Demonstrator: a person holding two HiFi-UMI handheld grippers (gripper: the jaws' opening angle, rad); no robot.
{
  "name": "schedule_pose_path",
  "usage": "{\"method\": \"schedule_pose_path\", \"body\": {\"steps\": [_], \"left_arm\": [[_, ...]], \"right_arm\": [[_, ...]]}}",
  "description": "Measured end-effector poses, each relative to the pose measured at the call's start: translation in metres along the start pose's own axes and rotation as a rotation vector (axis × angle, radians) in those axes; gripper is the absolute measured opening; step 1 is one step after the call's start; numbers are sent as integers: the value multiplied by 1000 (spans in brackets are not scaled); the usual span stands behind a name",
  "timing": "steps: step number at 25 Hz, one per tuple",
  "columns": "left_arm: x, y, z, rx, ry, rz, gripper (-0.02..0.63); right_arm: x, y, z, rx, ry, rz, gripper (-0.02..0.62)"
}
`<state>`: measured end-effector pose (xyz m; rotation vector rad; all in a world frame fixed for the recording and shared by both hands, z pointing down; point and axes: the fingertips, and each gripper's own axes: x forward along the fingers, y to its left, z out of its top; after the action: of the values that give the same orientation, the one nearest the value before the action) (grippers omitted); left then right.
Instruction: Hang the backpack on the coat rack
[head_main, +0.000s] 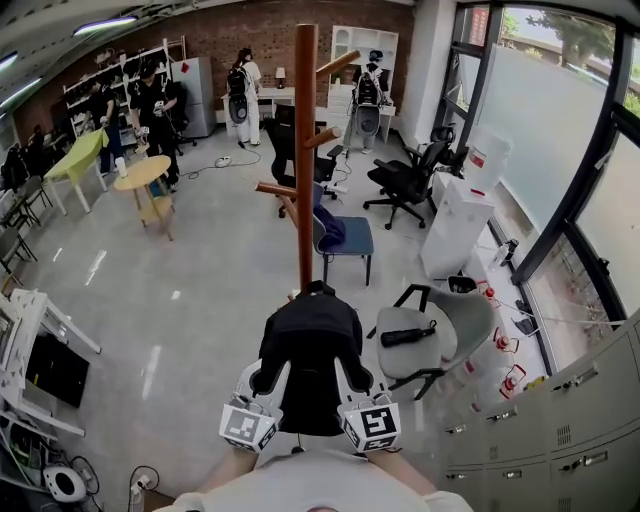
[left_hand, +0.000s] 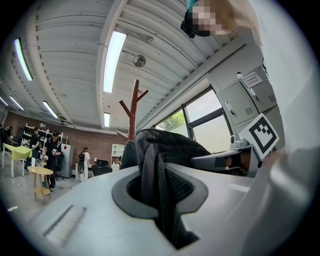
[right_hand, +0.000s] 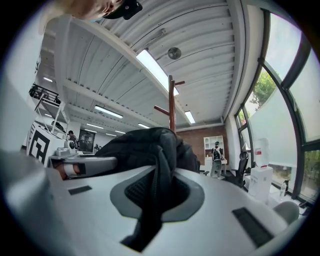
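Observation:
I hold a black backpack (head_main: 312, 345) in front of me with both grippers, a short way before the brown wooden coat rack (head_main: 305, 150). My left gripper (head_main: 268, 380) is shut on a black strap (left_hand: 157, 185) at the pack's left side. My right gripper (head_main: 354, 380) is shut on a strap (right_hand: 154, 197) at its right side. In the left gripper view the backpack (left_hand: 170, 145) bulges just beyond the jaws, with the rack (left_hand: 133, 107) rising behind it. The right gripper view shows the backpack (right_hand: 140, 145) likewise, with the rack (right_hand: 171, 105) behind. The rack's pegs are bare.
A blue chair (head_main: 345, 238) stands right behind the rack's pole. A grey chair (head_main: 440, 325) stands to the right, with black office chairs (head_main: 405, 180) and a white cabinet (head_main: 455, 225) beyond. Grey lockers (head_main: 560, 430) line the near right. Several people stand at the back near a round table (head_main: 142, 175).

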<state>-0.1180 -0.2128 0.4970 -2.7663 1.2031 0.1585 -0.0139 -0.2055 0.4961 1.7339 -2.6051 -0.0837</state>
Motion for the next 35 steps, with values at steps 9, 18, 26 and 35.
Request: {"method": "schedule_pose_path", "body": {"steps": [9, 18, 26, 35], "left_arm": [[20, 27, -5, -12, -19, 0, 44], [37, 21, 0, 11, -11, 61, 44], [42, 18, 23, 48, -31, 106, 44], [52, 13, 68, 118, -85, 138, 44]], "right_arm": [[32, -7, 0, -27, 8, -7, 32], [39, -27, 4, -19, -5, 64, 32], [41, -34, 25, -26, -46, 124, 32], [41, -45, 72, -58, -124, 196, 32]]}}
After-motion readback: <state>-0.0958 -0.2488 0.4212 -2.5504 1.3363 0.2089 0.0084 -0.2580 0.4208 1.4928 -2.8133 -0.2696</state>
